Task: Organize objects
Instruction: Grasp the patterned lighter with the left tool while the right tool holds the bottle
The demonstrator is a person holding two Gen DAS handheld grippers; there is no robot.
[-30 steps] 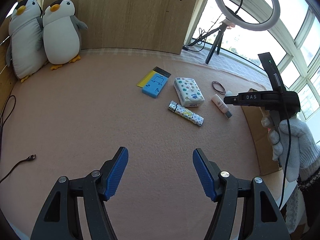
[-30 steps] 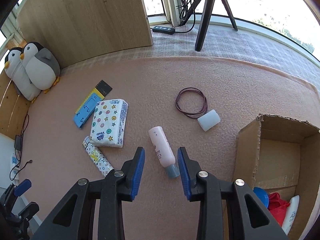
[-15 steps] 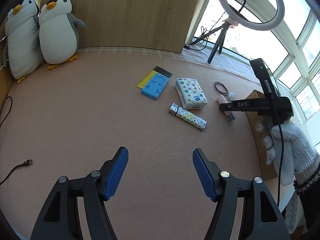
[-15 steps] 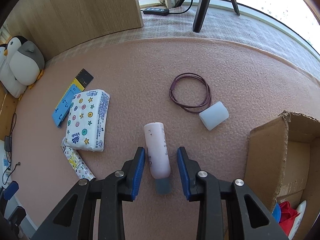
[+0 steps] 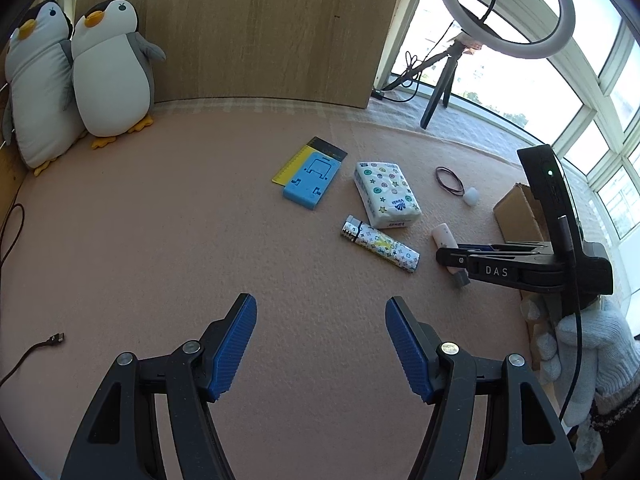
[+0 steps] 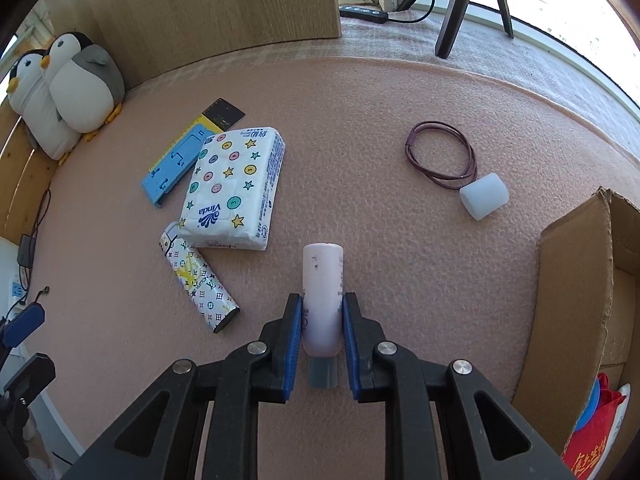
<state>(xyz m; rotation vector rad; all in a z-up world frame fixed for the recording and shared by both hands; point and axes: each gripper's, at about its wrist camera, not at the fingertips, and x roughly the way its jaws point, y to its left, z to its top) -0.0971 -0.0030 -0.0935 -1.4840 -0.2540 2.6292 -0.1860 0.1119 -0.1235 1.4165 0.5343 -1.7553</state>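
Gripping the pale pink bottle (image 6: 322, 294) from both sides, the right gripper (image 6: 320, 320) has its blue fingers (image 6: 293, 336) pressed against the bottle's body at lower centre of the right wrist view; the bottle lies flat on the pink surface (image 6: 360, 120) with its grey cap (image 6: 322, 374) toward the camera; the jaws are closing on it. To the left of the bottle lies a patterned tube (image 6: 198, 282), with a tissue pack (image 6: 234, 188) touching its upper end; a blue holder (image 6: 174, 166) rests on a yellow ruler (image 6: 200, 128) further up and left. At upper right a coil of dark cord (image 6: 442, 154) touches a white cap (image 6: 483, 196); a cardboard box (image 6: 572, 300) stands open at the right edge, with red and blue items inside at the lower right corner. Two plush penguins (image 6: 68, 88) lean against the wooden panel (image 6: 220, 8) at upper left. In the left wrist view, the left gripper (image 5: 320, 348) hangs at the bottom of the frame with its fingers (image 5: 234, 350) spread wide and nothing between them; a gloved hand (image 5: 580, 344) carries the right gripper at right; a ring light (image 5: 504, 4) stands at upper right.
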